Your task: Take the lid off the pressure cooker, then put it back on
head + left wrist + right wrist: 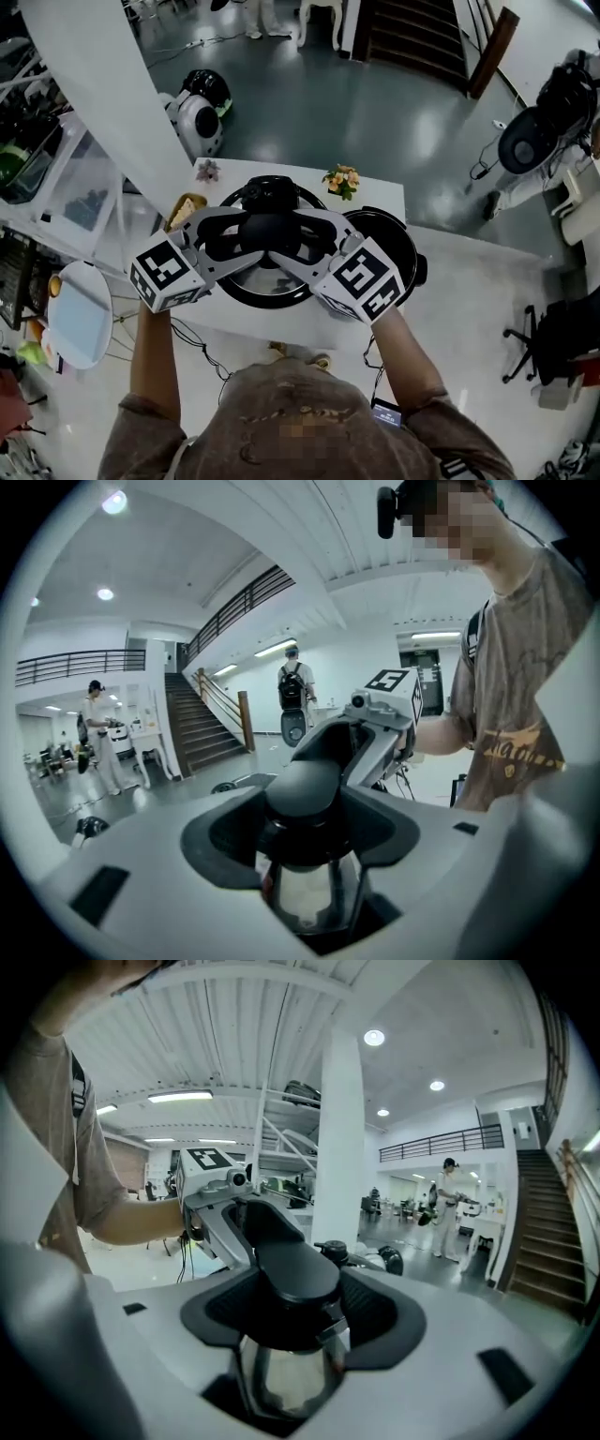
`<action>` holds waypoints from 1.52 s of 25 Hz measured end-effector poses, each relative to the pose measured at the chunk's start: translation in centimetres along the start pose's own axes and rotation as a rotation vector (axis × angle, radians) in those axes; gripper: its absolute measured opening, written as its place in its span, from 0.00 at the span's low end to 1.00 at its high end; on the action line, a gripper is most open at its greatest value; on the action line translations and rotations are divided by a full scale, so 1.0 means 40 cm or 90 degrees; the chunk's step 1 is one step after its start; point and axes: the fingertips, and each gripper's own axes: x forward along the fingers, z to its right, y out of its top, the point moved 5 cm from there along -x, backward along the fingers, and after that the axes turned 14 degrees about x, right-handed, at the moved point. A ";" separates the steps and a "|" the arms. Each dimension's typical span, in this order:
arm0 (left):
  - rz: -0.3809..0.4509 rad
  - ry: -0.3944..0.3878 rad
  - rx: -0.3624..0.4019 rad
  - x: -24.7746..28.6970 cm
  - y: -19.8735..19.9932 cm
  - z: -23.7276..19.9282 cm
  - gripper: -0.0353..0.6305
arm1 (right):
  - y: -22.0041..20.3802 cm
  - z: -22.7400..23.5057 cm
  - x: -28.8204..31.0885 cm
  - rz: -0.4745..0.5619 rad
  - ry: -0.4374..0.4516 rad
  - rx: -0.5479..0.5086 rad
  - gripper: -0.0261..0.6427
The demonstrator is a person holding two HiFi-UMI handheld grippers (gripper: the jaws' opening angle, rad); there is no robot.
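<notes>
The pressure cooker lid (281, 284), steel with a black rim and a black knob (269, 230), hangs over the white table (380, 195). It sits just left of the black pot (392, 246). My left gripper (236, 236) comes in from the left and my right gripper (305, 241) from the right. Both are shut on the knob, their jaws wide around it. In the left gripper view the knob (302, 794) fills the jaws, with steel (309, 892) below and the right gripper (367, 731) opposite. The right gripper view shows the knob (295, 1277) the same way, facing the left gripper (228, 1211).
Two small flower ornaments (341, 179) (207, 170) and a yellow item (185, 208) stand along the table's far and left sides. A round white stand (80, 314) is at the left. A white and black machine (197, 117) sits on the floor beyond. Cables hang below the table.
</notes>
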 end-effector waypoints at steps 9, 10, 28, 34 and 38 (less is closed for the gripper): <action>-0.032 0.078 -0.059 -0.203 -0.127 0.002 0.44 | 0.006 -0.129 0.197 -0.027 0.094 -0.015 0.45; -0.033 0.079 -0.063 -0.215 -0.143 0.003 0.44 | 0.000 -0.138 0.214 -0.032 0.095 -0.014 0.45; -0.038 -0.007 -0.116 -0.131 -0.488 0.039 0.44 | -0.288 -0.094 0.405 -0.089 0.044 0.054 0.44; -0.044 -0.032 -0.129 -0.091 -0.576 0.060 0.44 | -0.374 -0.078 0.440 -0.097 0.031 0.064 0.44; -0.050 -0.045 -0.143 -0.067 -0.629 0.069 0.44 | -0.423 -0.065 0.463 -0.108 0.021 0.067 0.44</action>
